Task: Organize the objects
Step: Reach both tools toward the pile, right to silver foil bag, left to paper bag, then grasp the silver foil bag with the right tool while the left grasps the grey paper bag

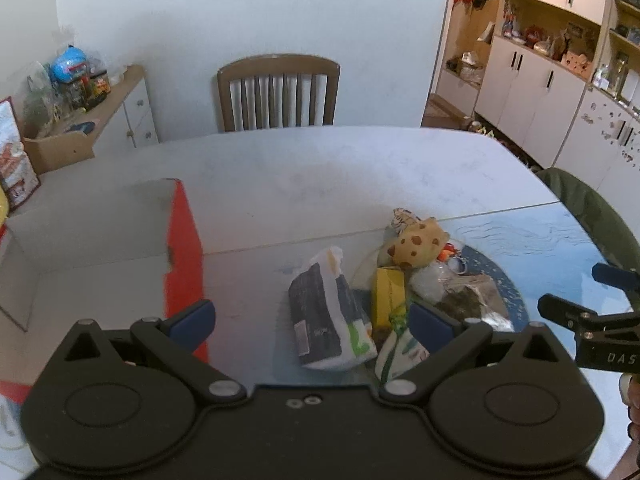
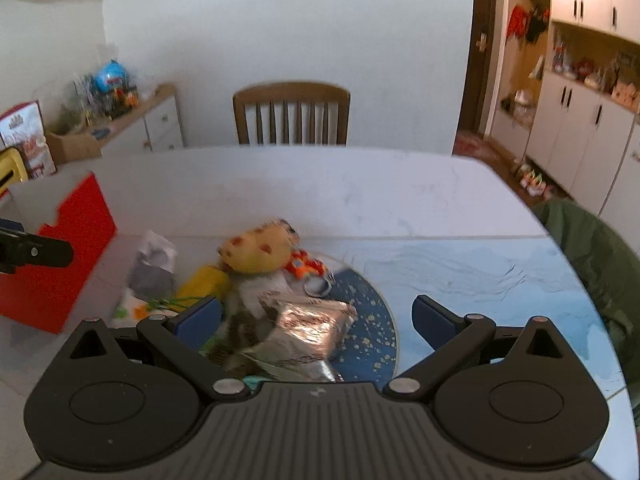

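Cardboard box: the red-and-grey open cardboard box (image 1: 182,248) sits left of the pile, well apart from it. Stiff walls, open top, so my guess is that's where stuff ends up.

Left gripper: the left gripper (image 1: 312,320) hangs over the near-left side of the pile, jaws spread wide, holding nothing.

Tissue pack: the soft dark-and-white plastic-wrapped tissue pack (image 1: 328,316) lies at the pile's left edge, nearest the box. Probably light and squishy with slick film; I'd pinch it across the narrow middle.

Yellow block: a yellow boxy thing (image 1: 387,292) sits just right of the tissue pack, touching its neighbours. Can't tell if it's hard or soft.

Plush: the yellow plush toy with brown spots (image 2: 256,252) is at the far side of the pile. Soft, light, grab anywhere on the body.

Keyring charm: a small orange-and-white charm on a metal ring (image 2: 308,268) lies just right of the plush. Tiny and fiddly, likely to slip.

Foil pouch: the crinkly silver foil pouch (image 2: 308,328) lies on the pile's near-right side. Shiny, slippery, crushes easily; take a flat edge.

Right gripper: the right gripper (image 2: 316,320) is spread open over the foil pouch, empty.

Mat: the blue speckled round mat (image 2: 372,320) lies under the right of the pile, flat on the pale table (image 2: 320,188).
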`<move>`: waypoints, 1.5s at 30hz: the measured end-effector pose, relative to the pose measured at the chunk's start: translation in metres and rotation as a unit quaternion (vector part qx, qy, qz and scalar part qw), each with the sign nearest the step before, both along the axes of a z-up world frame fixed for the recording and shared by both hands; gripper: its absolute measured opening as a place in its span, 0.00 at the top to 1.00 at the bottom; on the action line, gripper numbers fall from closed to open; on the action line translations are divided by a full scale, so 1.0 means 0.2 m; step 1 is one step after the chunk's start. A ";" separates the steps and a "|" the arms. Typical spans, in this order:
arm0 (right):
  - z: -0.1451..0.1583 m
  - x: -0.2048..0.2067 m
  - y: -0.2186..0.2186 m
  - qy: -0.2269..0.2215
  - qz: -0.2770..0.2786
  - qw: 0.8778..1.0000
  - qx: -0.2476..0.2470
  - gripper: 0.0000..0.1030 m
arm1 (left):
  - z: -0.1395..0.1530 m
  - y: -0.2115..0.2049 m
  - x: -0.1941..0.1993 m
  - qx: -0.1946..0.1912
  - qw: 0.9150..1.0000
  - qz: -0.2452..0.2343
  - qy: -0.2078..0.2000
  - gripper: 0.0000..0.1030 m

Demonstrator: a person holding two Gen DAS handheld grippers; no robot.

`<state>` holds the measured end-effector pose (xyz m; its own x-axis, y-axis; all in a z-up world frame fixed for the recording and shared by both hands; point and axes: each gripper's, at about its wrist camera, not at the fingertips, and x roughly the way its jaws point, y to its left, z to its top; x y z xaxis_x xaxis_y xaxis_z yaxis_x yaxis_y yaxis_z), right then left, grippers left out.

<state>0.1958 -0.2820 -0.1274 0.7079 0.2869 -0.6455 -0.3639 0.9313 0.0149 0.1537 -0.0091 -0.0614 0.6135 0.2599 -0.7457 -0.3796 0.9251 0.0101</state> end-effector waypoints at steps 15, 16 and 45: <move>-0.29 0.34 0.00 0.112 0.014 0.993 0.032 0.18 | -0.37 0.15 0.33 -0.035 0.993 0.066 0.090 0.02; -0.31 0.35 0.00 0.120 0.014 0.992 0.034 0.19 | -0.38 0.16 0.34 -0.041 0.992 0.070 0.092 0.03; -0.32 0.39 -0.04 0.169 0.017 0.981 0.094 0.57 | -0.40 0.18 0.33 -0.097 0.987 0.102 0.081 0.59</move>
